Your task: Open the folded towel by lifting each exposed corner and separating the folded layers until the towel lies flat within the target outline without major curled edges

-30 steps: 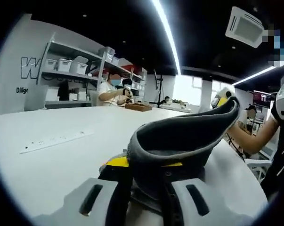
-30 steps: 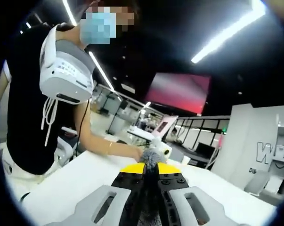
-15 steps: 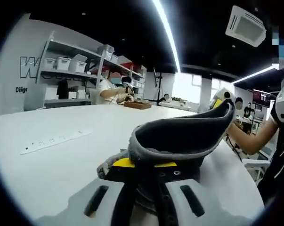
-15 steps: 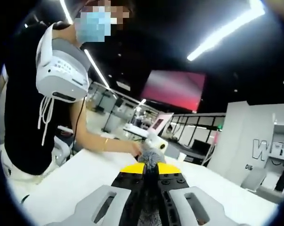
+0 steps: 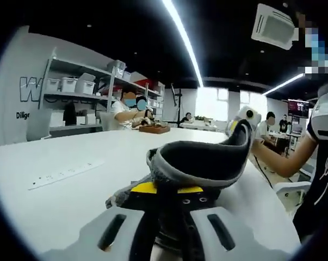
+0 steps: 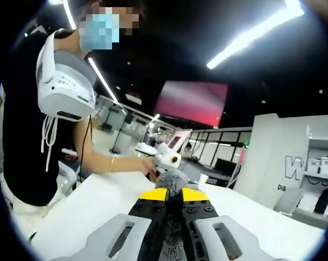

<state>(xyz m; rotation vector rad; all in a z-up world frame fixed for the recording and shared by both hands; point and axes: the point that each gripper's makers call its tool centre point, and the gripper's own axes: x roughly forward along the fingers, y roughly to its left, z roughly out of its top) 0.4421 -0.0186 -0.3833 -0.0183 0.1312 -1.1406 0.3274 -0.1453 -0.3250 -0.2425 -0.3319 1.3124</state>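
Observation:
A dark grey towel (image 5: 207,160) with a paler edge hangs in the air above the white table (image 5: 60,201). My left gripper (image 5: 168,189) is shut on one end of it, between yellow-tipped jaws. The towel sweeps up to the right to my right gripper (image 5: 244,117), which holds the far end. In the right gripper view, my right gripper (image 6: 173,194) is shut on a fluffy tuft of the towel (image 6: 172,179). Just beyond it is my left gripper (image 6: 165,157), held in a person's hand.
A white power strip (image 5: 63,174) lies on the table to the left. Shelves with boxes (image 5: 76,87) line the back wall, with a seated person (image 5: 128,109) nearby. The person holding the grippers (image 6: 38,136) stands at the table's edge (image 6: 71,217).
Both grippers keep hold of the towel. In the left gripper view the towel's far end and the right gripper have drifted left; the left gripper sits higher and further left in the right gripper view.

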